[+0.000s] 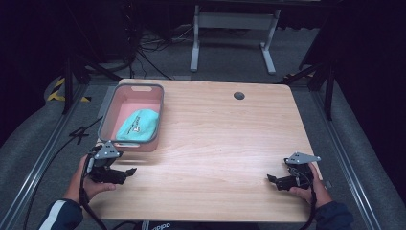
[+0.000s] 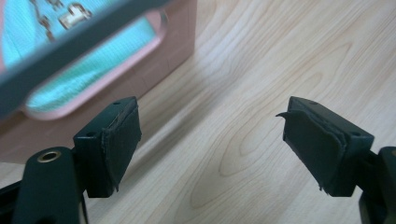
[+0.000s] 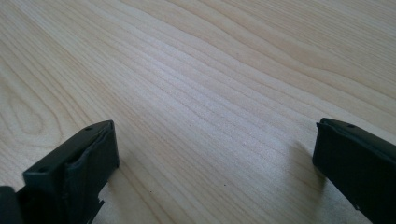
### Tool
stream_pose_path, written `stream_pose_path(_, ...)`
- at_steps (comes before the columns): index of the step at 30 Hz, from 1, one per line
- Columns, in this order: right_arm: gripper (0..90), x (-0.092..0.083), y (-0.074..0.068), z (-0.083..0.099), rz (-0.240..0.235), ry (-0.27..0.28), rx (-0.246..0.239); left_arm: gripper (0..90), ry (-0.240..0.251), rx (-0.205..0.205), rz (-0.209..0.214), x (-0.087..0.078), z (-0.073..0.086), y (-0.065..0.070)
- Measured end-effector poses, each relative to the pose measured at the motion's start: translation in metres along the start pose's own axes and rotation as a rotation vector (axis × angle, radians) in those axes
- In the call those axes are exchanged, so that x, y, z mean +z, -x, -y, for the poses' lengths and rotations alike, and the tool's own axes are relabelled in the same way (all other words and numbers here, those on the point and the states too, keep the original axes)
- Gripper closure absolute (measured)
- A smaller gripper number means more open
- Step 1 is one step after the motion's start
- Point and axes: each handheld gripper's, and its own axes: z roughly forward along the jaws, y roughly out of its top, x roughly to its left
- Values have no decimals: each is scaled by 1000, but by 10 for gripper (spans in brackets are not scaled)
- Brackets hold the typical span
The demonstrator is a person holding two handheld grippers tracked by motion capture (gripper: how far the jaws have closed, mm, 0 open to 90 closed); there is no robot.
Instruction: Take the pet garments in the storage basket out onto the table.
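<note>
A broad light-wood table (image 1: 215, 143) takes up the middle of the high view, its top bare across the centre, with a small dark round grommet hole (image 1: 239, 95) set near the far edge. Beyond it, on the grey floor, stand the white legs of another desk frame (image 1: 233, 36) amid loose black cables. On the table's far left corner sits a pink plastic bin (image 1: 154, 120) with a grey rim and a handle slot in its far wall, and inside it, lying against the near end, is a folded turquoise cloth bag (image 1: 138, 125) with a small printed logo on it. Now the left gripper (image 1: 125, 173), held in the person's left hand (image 1: 88, 184) at the near left edge, just this side of the bin and apart from it, jaws pointing toward the table's middle. In the left gripper view its two black jaws stand spread wide with only wood grain between them, the padded fingertips (image 2: 122, 135) frayed at the edges, and the bin's near wall (image 2: 168, 56) close up on the left with the turquoise fabric (image 2: 88, 70) showing through its handle slot. Over at the near right edge, the right gripper (image 1: 276, 181) rests in the right hand (image 1: 313, 191), pointing inward, well apart from the bin. The right gripper view has its jaws spread wide too, low over bare tabletop (image 3: 210, 102), nothing between them.
</note>
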Motion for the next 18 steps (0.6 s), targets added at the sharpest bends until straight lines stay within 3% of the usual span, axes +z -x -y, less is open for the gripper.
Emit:
stream_pose_path(8,6,0,0,0,-1,0,-1,191,57,6,-25,-25,-25,-9)
stream_pose_path(9,6,0,0,0,-1,0,-1,191,54,27,-36,-28,-31,-12)
stream_pose_path(13,6,0,0,0,0,0,-1,197,41,29,-43,-33,-53,-26)
stream_pose_path(18,6,0,0,0,-1,0,-1,191,5,26,-48,-25,-74,-43)
